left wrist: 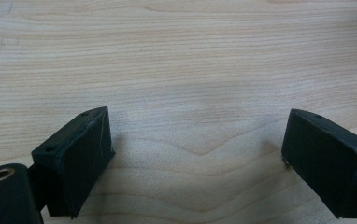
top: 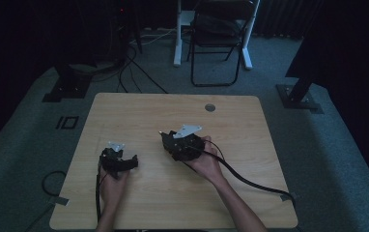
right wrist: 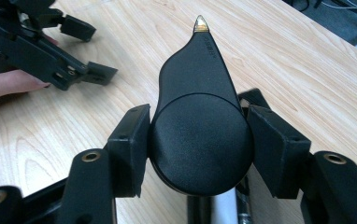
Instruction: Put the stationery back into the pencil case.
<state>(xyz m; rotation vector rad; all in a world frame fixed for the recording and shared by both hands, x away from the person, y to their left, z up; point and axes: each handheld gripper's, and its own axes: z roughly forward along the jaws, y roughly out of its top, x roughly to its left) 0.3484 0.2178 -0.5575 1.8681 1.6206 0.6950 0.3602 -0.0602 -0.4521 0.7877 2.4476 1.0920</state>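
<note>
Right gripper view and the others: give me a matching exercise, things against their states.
Things:
1. right gripper
2. left gripper
3. black teardrop object
4. chair

States:
A. jaws apart, bare table between them
B. on the floor beyond the table
C. shut on a wide rounded body
D. pointed, pale tip aimed away from the jaws

Pairs: 1-C, 2-A, 3-D, 4-B
</note>
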